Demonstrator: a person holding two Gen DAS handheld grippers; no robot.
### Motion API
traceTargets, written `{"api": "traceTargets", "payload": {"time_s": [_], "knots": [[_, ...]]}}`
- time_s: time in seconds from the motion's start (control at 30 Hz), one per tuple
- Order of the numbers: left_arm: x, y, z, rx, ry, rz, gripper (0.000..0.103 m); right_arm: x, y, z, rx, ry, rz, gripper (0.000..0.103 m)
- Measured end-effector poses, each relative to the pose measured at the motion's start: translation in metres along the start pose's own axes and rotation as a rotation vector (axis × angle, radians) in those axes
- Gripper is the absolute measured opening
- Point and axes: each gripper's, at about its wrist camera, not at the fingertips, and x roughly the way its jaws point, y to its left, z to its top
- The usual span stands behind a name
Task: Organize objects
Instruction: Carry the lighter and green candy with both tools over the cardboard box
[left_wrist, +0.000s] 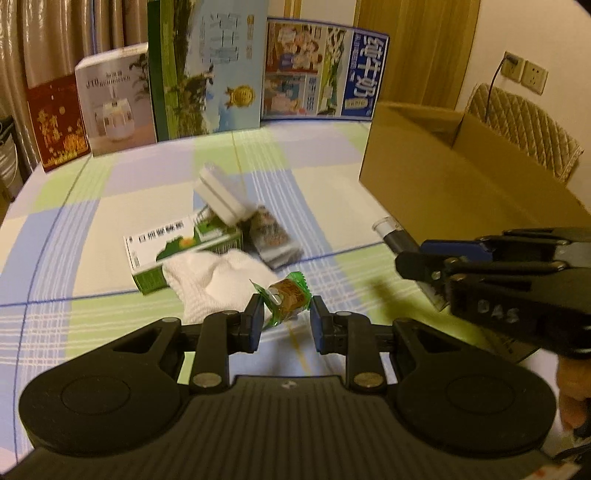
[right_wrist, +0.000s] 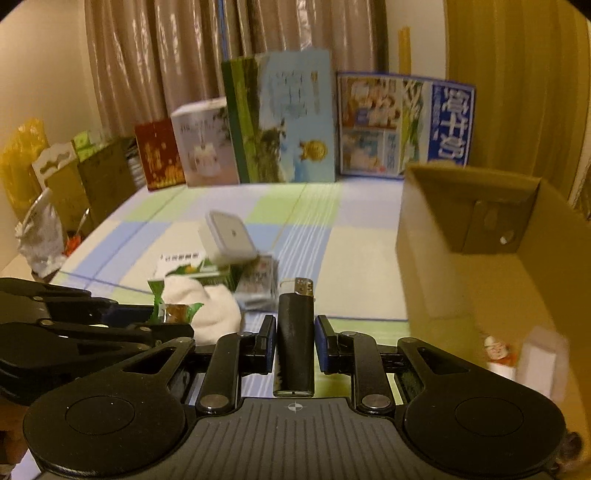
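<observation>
The left gripper holds one green-wrapped candy between half-open jaws. Behind it one white cloth, one green paper box, one white square case and one card pack wait on the checked table. The right gripper pinches one black lighter beside the big brown cardboard box, where two small things lie

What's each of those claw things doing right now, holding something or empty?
Left gripper: closed on a green-wrapped candy, pinched between its pads.
Right gripper: holds a black lighter upright between its fingers, near the cardboard box.
</observation>
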Motion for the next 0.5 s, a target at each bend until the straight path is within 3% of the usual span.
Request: {"api": "traceTargets", "payload": {"time_s": [0.5], "knots": [[-0.059, -0.064, 0.033, 0.06, -0.113, -0.089, 0.022, -0.087, -0.039, 0.017, 0.093, -0.132, -0.113, 0.019]]}}
